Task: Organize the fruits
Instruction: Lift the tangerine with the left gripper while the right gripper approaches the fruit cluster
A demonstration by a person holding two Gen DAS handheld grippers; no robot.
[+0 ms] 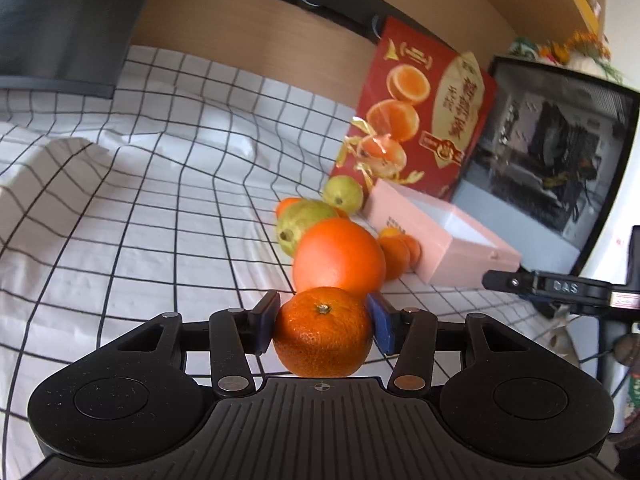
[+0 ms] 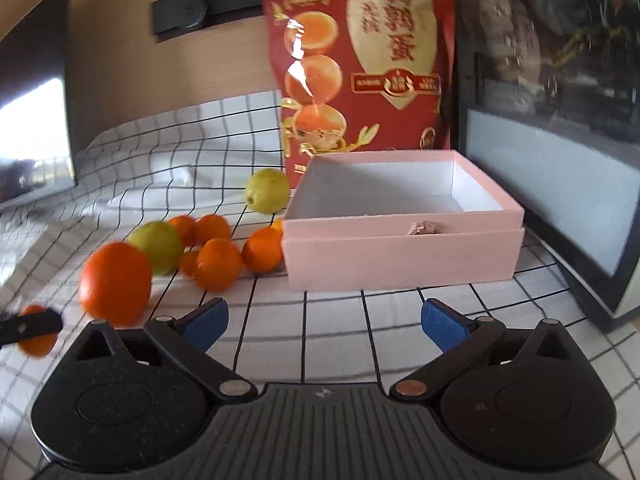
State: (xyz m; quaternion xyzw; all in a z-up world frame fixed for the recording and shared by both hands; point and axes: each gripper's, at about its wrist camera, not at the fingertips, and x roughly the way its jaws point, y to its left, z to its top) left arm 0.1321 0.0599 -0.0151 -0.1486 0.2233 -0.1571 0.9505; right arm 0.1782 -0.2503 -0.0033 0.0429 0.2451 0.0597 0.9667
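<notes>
The left gripper (image 1: 323, 330) holds a small mandarin (image 1: 322, 332) between its fingers, beside the fruit pile (image 2: 192, 252) left of the empty pink box (image 2: 400, 256). The right gripper (image 2: 324, 320) is wide and empty. Risk: the round mandarin may slip from the pads, or the large orange (image 1: 338, 254) just ahead may get knocked rolling.

A white cloth with a black grid (image 1: 160, 184) covers the tabletop, creased in places. A red printed package (image 2: 372, 60) showing halved oranges stands upright against the wooden wall panel (image 1: 240, 28). Beside it stands a dark-framed glass case (image 1: 560, 160), and a black monitor (image 1: 60, 24) sits at the far left.
</notes>
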